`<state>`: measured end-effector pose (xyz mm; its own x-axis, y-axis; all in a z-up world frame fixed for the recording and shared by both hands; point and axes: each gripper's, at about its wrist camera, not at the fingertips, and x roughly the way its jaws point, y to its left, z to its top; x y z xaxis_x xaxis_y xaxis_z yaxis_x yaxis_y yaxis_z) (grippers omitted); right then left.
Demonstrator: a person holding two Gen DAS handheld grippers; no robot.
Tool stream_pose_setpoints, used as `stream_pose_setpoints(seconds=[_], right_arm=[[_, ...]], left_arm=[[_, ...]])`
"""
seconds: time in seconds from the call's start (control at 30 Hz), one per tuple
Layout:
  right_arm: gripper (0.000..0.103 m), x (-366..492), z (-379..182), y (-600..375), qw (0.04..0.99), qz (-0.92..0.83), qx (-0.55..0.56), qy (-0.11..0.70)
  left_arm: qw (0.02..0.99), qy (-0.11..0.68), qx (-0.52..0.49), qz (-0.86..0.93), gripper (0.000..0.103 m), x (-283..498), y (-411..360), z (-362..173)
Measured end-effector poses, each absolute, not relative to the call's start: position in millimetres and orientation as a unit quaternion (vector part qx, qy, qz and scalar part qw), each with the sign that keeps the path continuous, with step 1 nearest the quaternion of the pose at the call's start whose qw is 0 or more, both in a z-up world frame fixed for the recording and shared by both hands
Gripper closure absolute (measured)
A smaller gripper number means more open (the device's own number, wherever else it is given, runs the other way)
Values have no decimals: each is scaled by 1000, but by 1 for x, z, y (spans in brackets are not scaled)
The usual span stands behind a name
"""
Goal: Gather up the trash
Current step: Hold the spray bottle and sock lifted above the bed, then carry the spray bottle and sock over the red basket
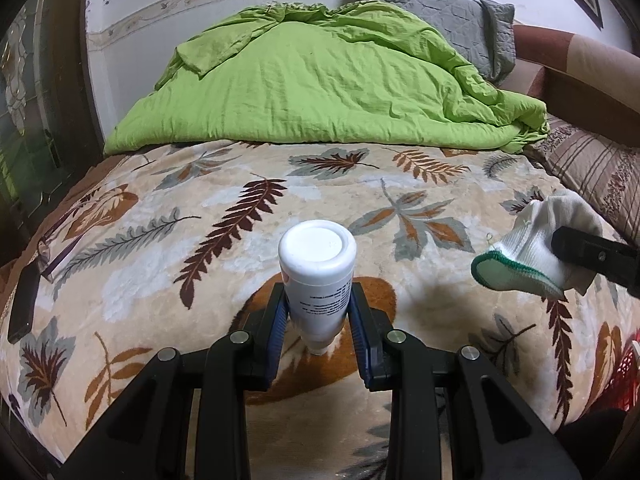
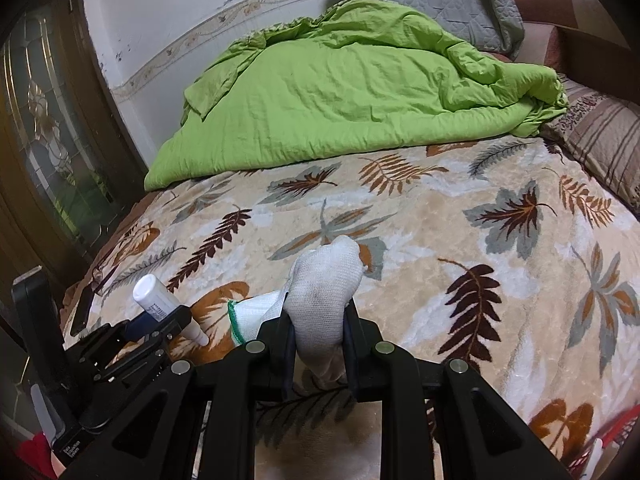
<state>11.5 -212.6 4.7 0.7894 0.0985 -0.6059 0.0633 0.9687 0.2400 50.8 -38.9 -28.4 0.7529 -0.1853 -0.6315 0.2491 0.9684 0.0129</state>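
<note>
My left gripper [image 1: 318, 312], angled down over the leaf-print blanket [image 1: 224, 216], clamps a white bottle [image 1: 318, 276] base-forward. My right gripper [image 2: 318, 330] beside it pinches a white sock [image 2: 326, 280]. Open blanket ahead up to green duvet [image 1: 320, 80].

A bed covered by a leaf-patterned blanket [image 1: 224, 216] fills the near scene, with a crumpled green duvet [image 1: 320, 80] and grey pillow [image 1: 448, 16] at its far end. A white wall [image 2: 168, 8] with a floral border stands behind; a dark wooden door with patterned glass [image 2: 48, 120] is at left.
</note>
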Motion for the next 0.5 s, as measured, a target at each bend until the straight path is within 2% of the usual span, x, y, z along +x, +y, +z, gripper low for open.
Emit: stream_pose_setpoints(seconds=[0.5], right_arm=[[81,-80,16,-265,934,-32,168,313]], left_arm=[[915,310,75,-246,74,6,-88,-5]])
